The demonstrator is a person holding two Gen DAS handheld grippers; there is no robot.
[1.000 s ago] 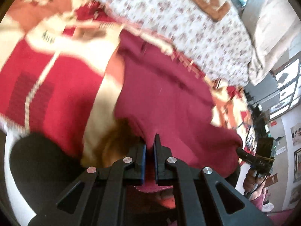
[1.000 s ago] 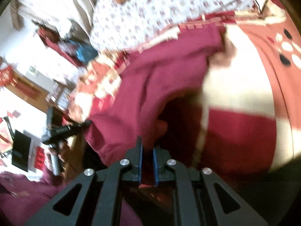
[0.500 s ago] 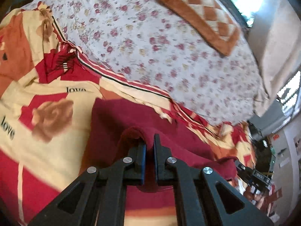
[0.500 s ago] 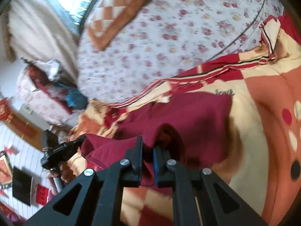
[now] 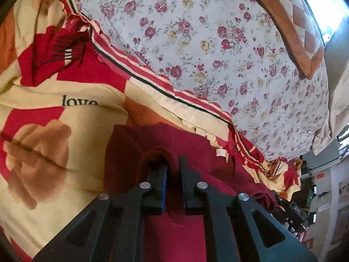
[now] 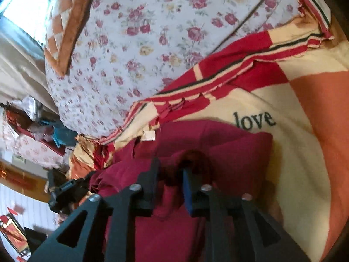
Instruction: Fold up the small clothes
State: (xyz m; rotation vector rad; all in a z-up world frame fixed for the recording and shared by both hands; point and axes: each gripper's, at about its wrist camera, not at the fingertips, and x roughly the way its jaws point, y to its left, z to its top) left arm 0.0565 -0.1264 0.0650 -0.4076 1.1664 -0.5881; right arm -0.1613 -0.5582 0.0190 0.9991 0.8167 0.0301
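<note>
Item: dark red knit garment [image 5: 174,235], doubled over on red-and-cream printed blanket [image 5: 43,152] on bed. My left gripper [image 5: 173,170]: jaws pinching folded edge. My right gripper [image 6: 170,170]: jaws just spreading, cloth loose between. Fold laid; release under way.

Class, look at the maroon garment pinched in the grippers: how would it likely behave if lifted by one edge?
The maroon garment would probably flop and drape: it bunches in soft folds around the left gripper. It looks thick and fleecy, so likely grippy rather than slippery. Where the right gripper has just been opening, the fabric between its jaws may slump onto the blanket.
</note>
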